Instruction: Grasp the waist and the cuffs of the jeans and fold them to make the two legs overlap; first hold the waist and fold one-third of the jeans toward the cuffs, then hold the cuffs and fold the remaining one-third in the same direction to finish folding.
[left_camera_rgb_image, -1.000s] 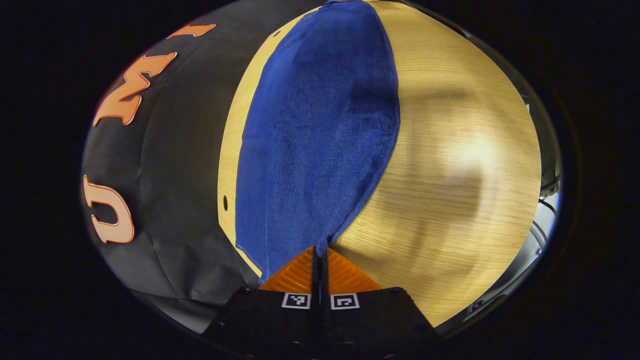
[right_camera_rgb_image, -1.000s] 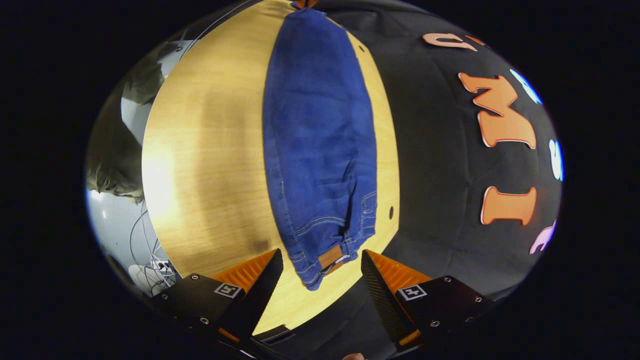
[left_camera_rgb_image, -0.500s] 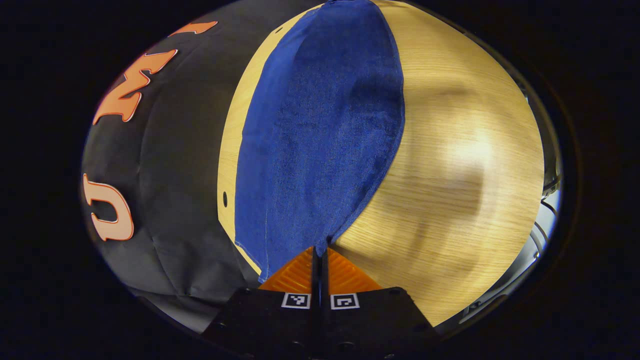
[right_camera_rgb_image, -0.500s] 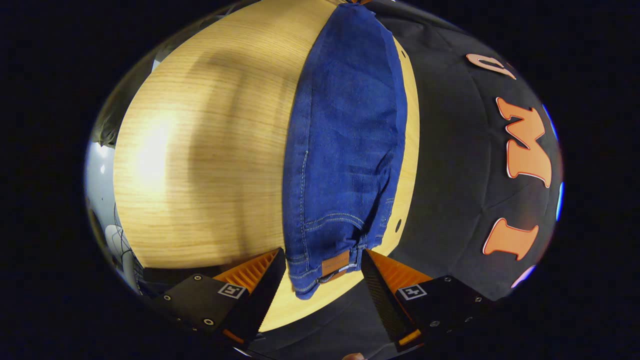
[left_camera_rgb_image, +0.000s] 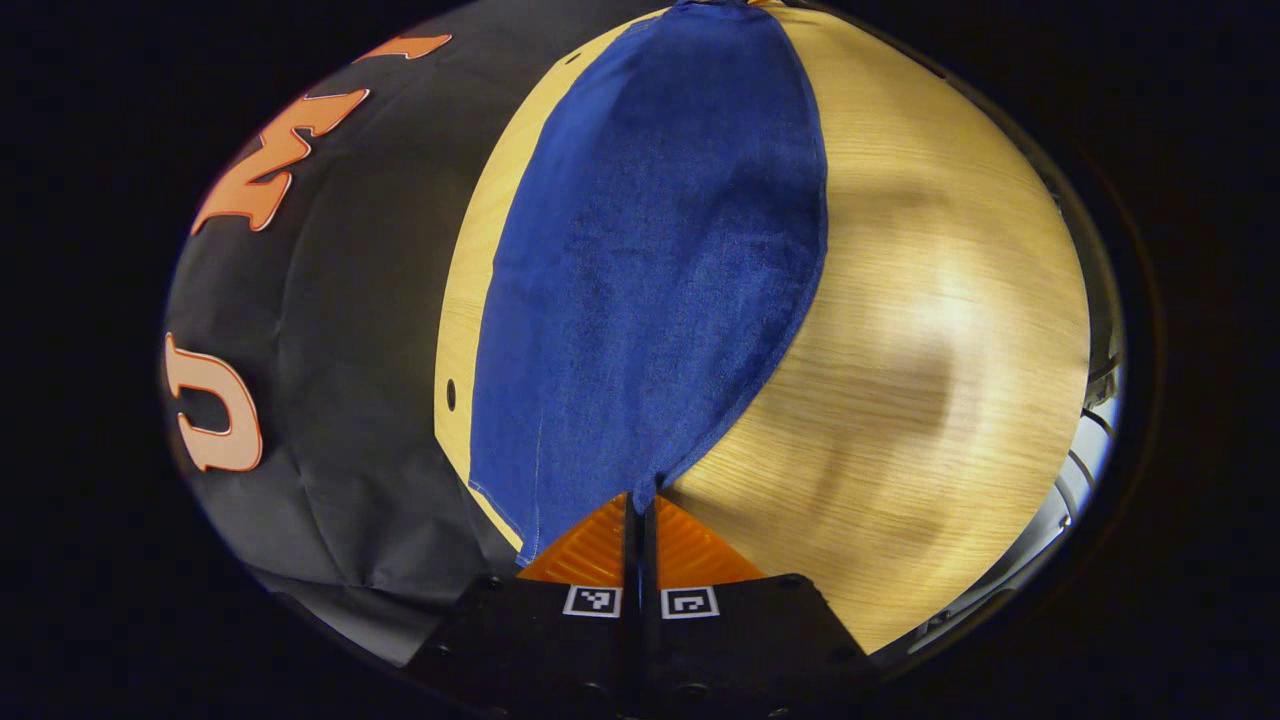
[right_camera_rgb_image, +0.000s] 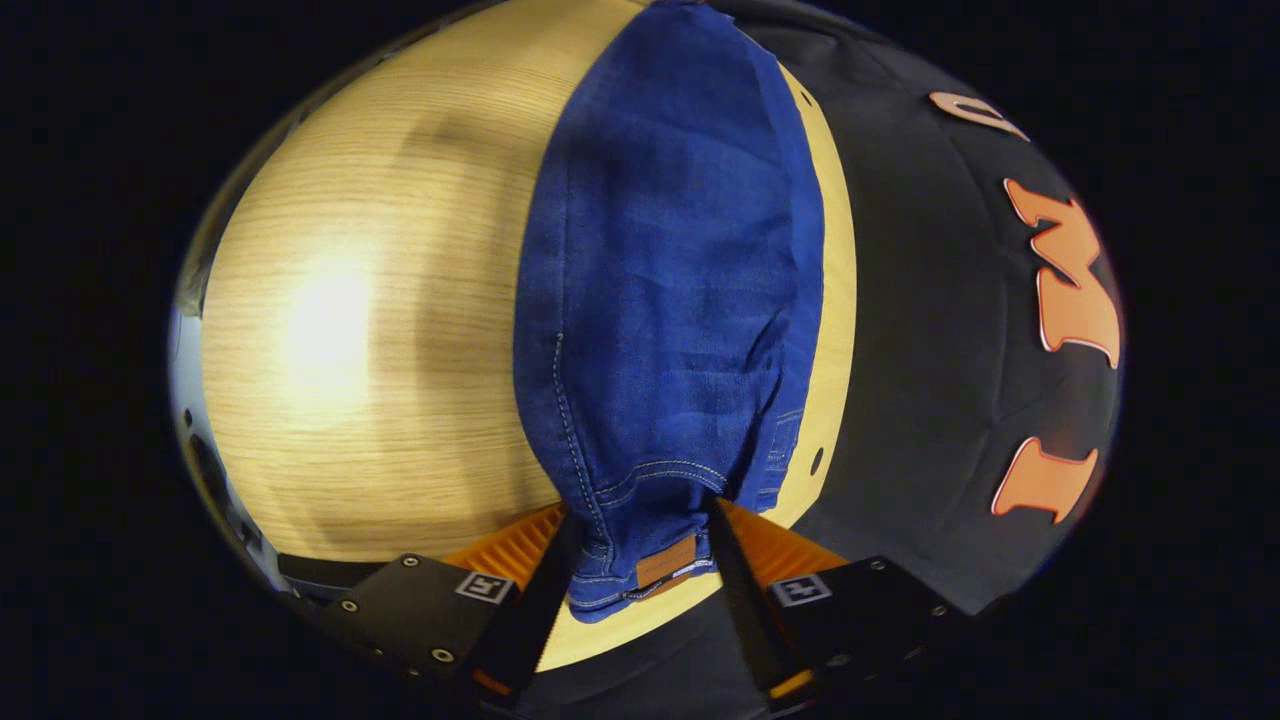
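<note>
While the jeans (right_camera_rgb_image: 670, 290) lie stretched along the far side of the wooden table (right_camera_rgb_image: 370, 330), close to the black cloth wall (right_camera_rgb_image: 950, 330), the right gripper (right_camera_rgb_image: 640, 560) sits at the waist end with its two fingers spread wide, one on each side of the waistband (right_camera_rgb_image: 640, 575) and its small leather patch (right_camera_rgb_image: 666, 561); whether either finger touches the denim cannot be told. At the opposite end, the left gripper (left_camera_rgb_image: 640, 500) has its fingers pressed together on a corner of the cuffs (left_camera_rgb_image: 655, 480). From each gripper the trousers run straight ahead, their long axis in line with the fingers, so the two grippers face one another along the garment. The legs appear already laid one over the other, judging by the single narrow strip of cloth. The waist fold would seem to come next, and the right gripper, nearest that end, would need to close on the waistband and carry it forward along that line toward the cuffs
</note>
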